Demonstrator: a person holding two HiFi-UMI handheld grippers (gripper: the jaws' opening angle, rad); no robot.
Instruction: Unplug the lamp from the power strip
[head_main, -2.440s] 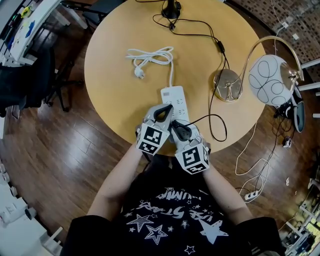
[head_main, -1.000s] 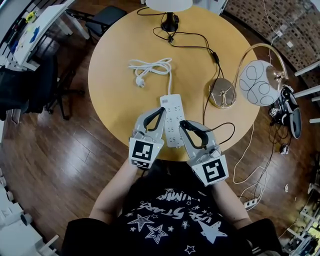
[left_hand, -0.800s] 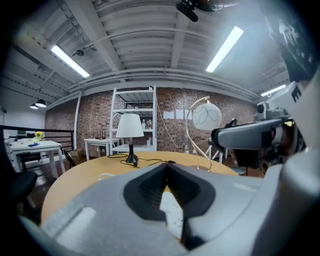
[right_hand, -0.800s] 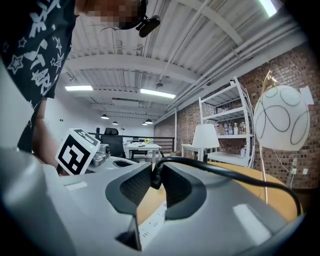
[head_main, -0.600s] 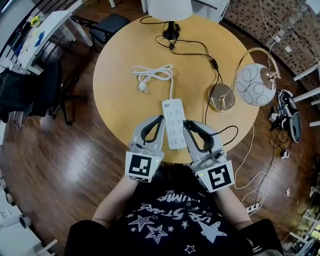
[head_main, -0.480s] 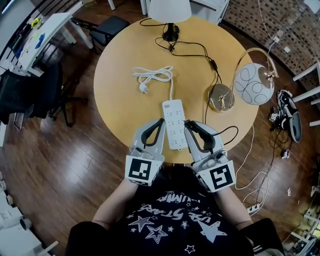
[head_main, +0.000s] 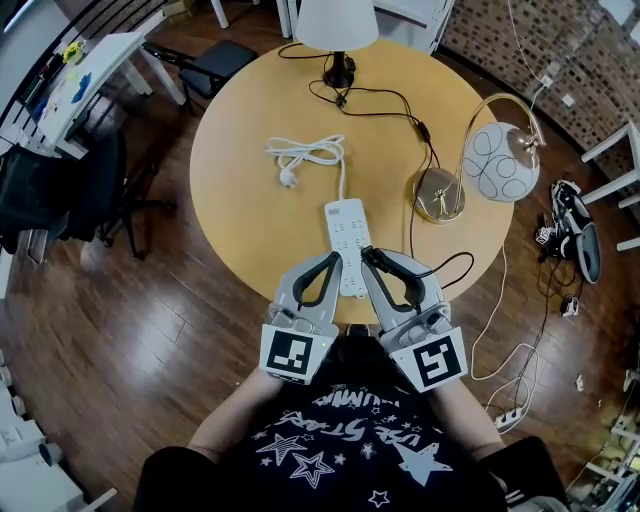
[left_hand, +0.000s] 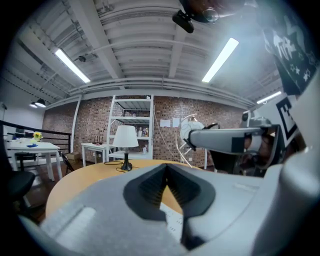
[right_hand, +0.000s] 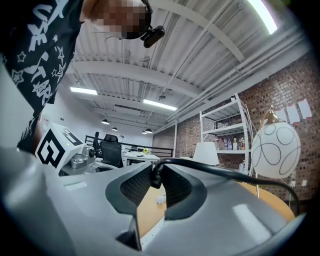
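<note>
Judging by how things lie, we count the unplugging as done: our right gripper, low in the middle of the head view, is clamped on the black plug, held clear of the white power strip that lies on the table at the frame's centre. The cord trails right toward the globe lamp. Our left gripper is closed on nothing. What seems left is setting the plug down.

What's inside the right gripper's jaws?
A black plug is pinched in the right gripper, and its black cable runs off to the side. The jaws cover the plug's sides and prongs, so those can't be seen.
</note>
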